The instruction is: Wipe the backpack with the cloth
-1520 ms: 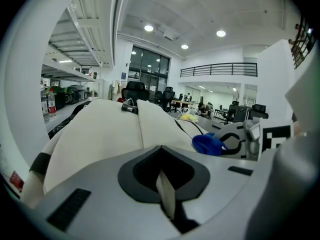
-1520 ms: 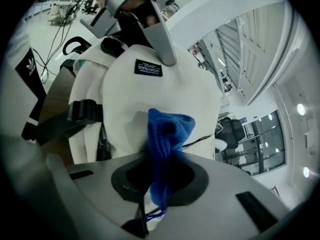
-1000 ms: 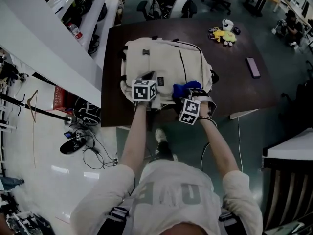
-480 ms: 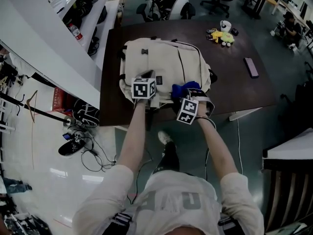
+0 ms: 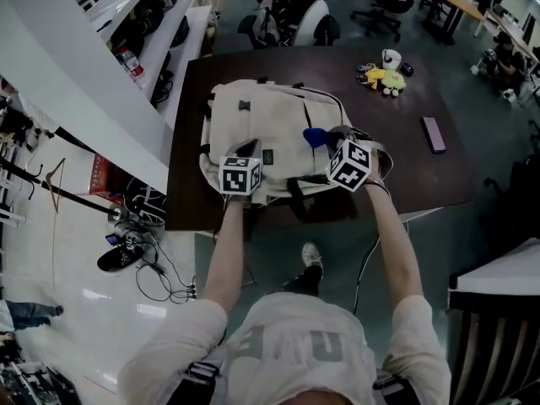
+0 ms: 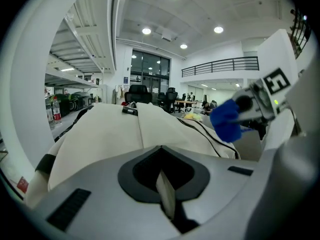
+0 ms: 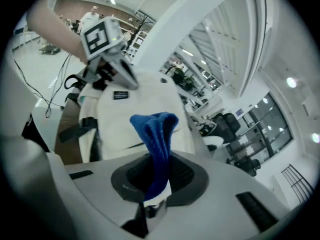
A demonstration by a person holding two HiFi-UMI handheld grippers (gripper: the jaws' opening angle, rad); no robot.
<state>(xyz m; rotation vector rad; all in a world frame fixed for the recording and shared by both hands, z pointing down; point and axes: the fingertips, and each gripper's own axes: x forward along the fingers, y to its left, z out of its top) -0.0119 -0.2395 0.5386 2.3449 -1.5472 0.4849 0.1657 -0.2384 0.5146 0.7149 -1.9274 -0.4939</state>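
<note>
While left gripper (image 5: 250, 149) (jaws together) sits by the backpack (image 5: 278, 112), right gripper (image 5: 327, 140) — higher — pinches cloth (image 5: 315, 136).

I've got the dark table (image 5: 422, 175) in front of me, a yellow toy (image 5: 381, 77) near its far edge, a flat dark slab (image 5: 433, 134) on its right side, office chairs (image 5: 312, 19) just beyond it, tangled cables (image 5: 156, 268) off its left corner.

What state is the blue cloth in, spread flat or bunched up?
Bunched up. The blue cloth sticks out as a folded wad from the right gripper, shut on it, not spread over the backpack.
</note>
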